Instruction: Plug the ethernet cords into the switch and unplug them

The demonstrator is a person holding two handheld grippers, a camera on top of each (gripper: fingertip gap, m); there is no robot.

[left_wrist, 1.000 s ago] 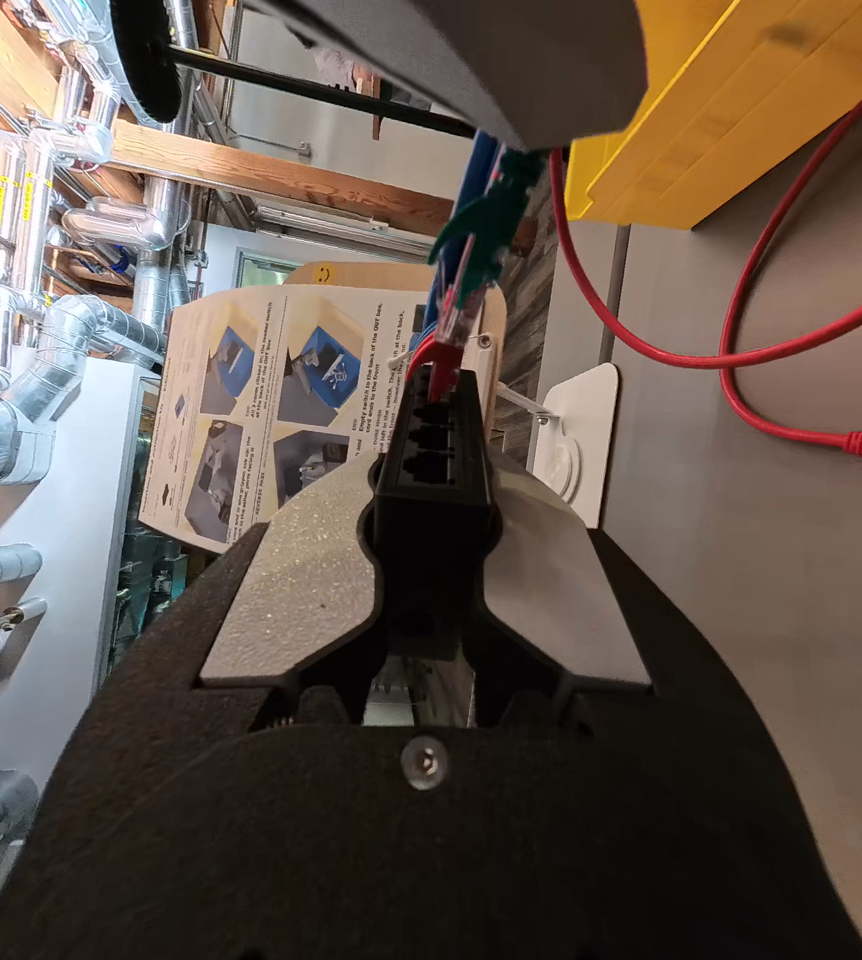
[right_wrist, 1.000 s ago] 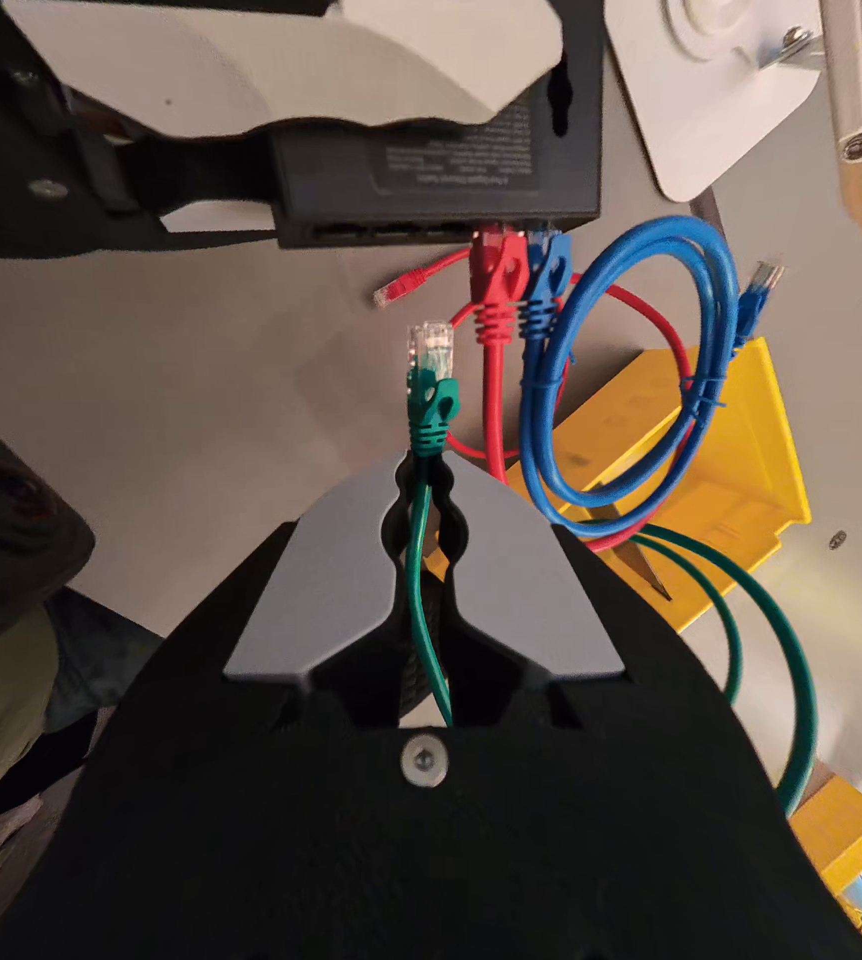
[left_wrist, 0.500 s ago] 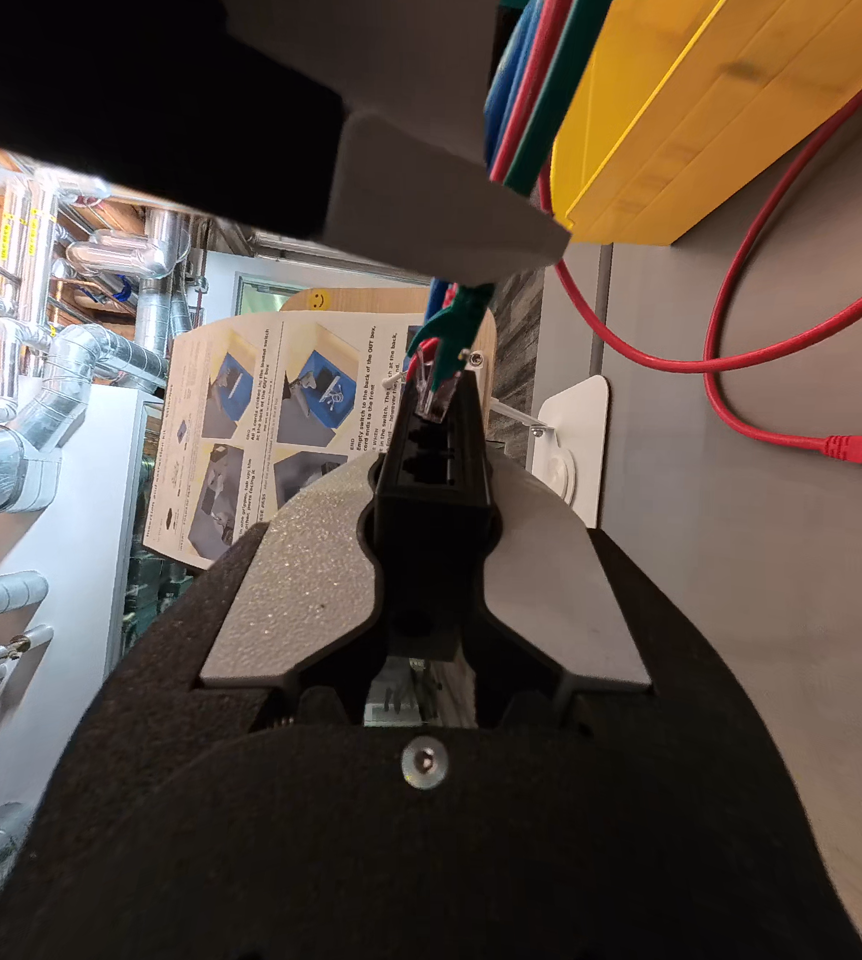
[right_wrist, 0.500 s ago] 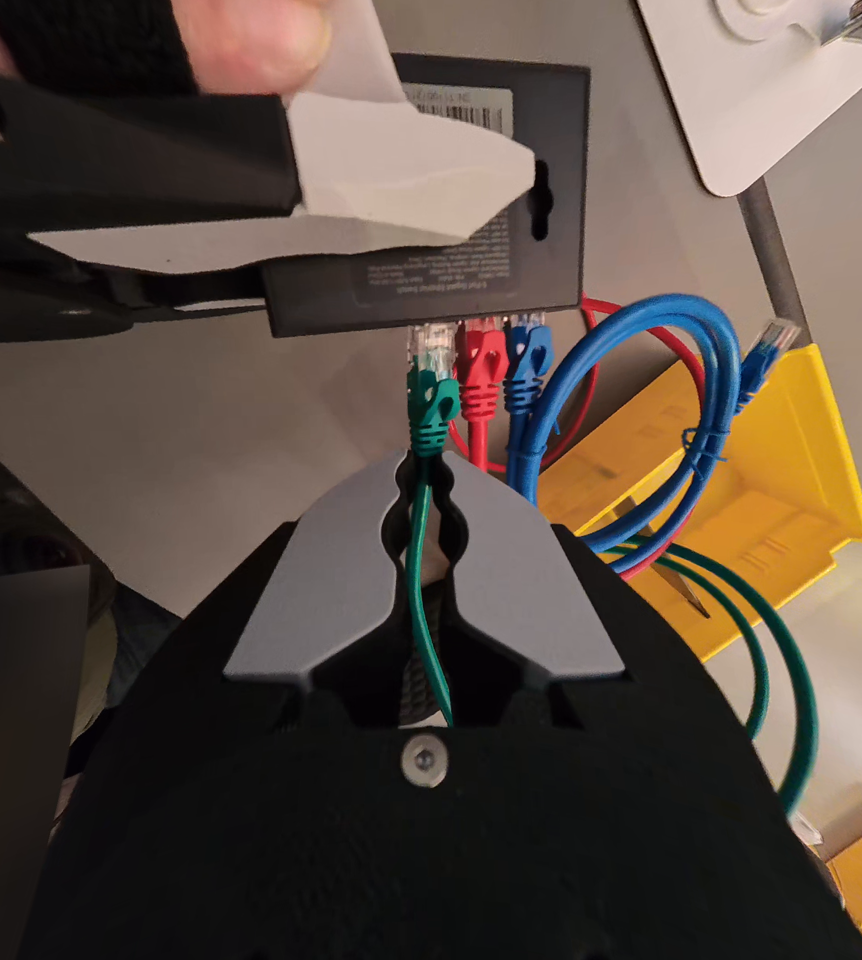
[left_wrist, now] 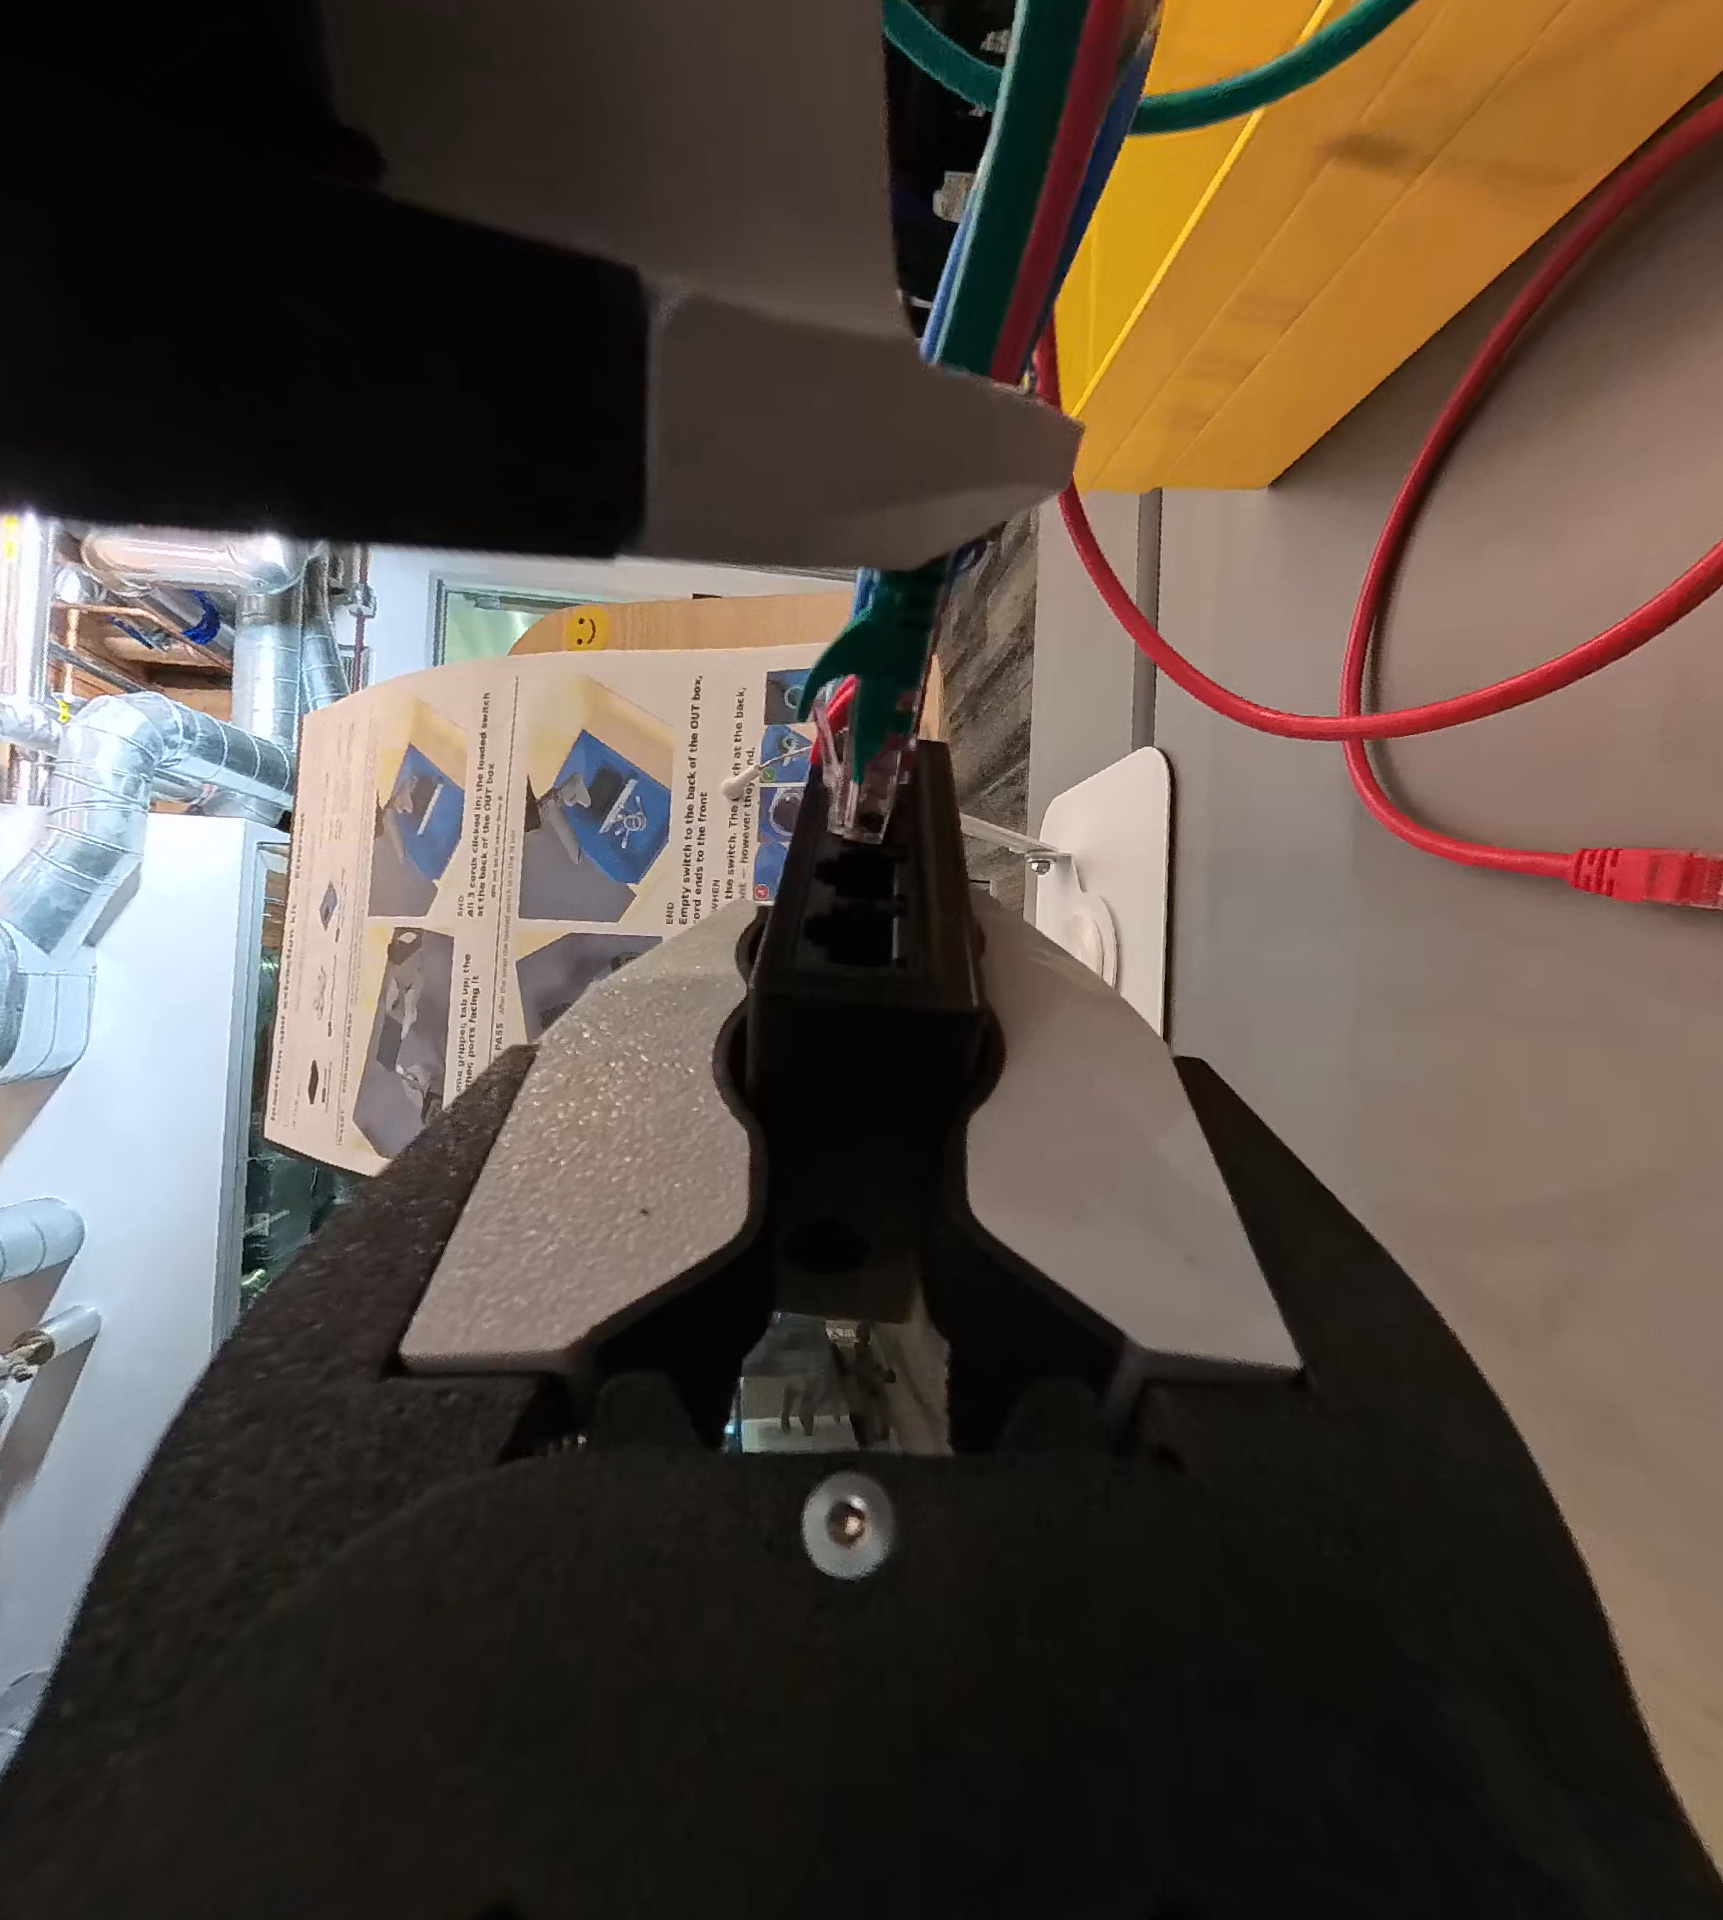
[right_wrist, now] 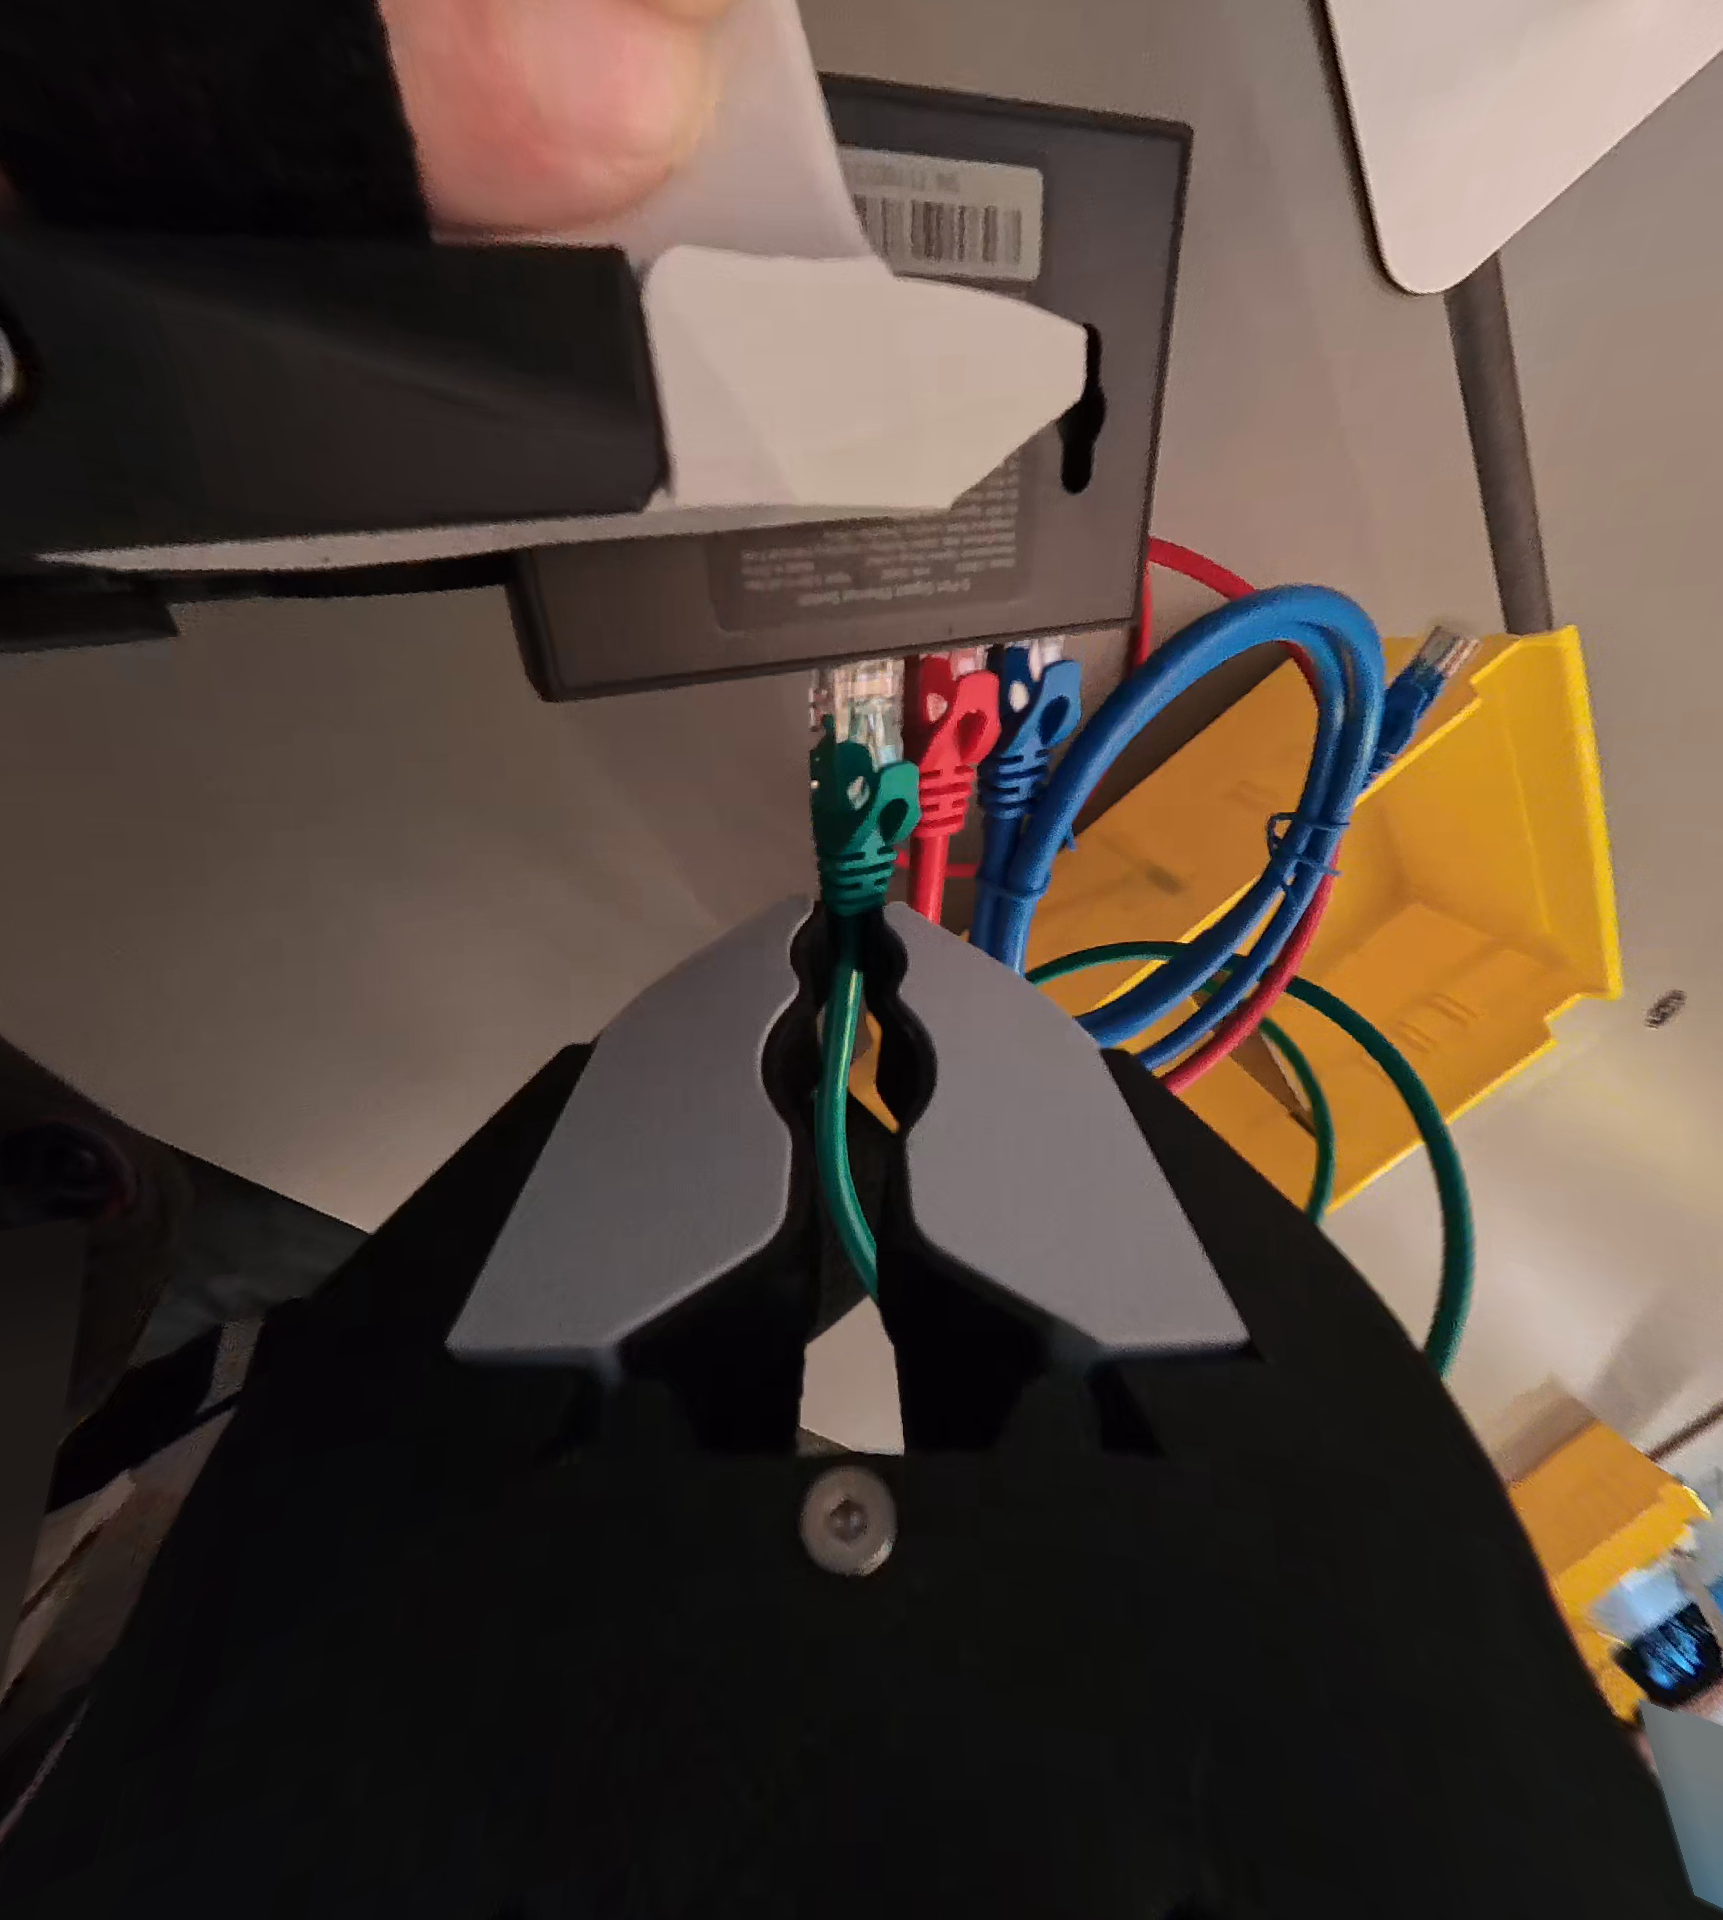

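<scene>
Two grippers are in use. The black switch [left_wrist: 862, 997] is clamped by its end between the closed fingers of the left gripper [left_wrist: 862, 1039], with its row of ports turned toward the right gripper [right_wrist: 852, 935]. The right gripper is shut on the green cord [right_wrist: 841, 1091], which is pinched just behind its boot; the clear plug [right_wrist: 862, 701] at the cord's tip is seen at the port edge of the switch, though how far it is seated cannot be told. Just beside it, a red cord [right_wrist: 950, 769] and a blue cord [right_wrist: 1028, 748] are plugged into the neighbouring ports. In the left wrist view, two ports nearer the left gripper are seen unfilled. The blue cord is coiled over a yellow bin [right_wrist: 1459, 935] on the grey table [left_wrist: 1511, 1247]. The red cord's other plug [left_wrist: 1688, 883] is left lying free on the table, well apart from the switch. A printed sheet [left_wrist: 483, 883] is propped up behind the switch
</scene>
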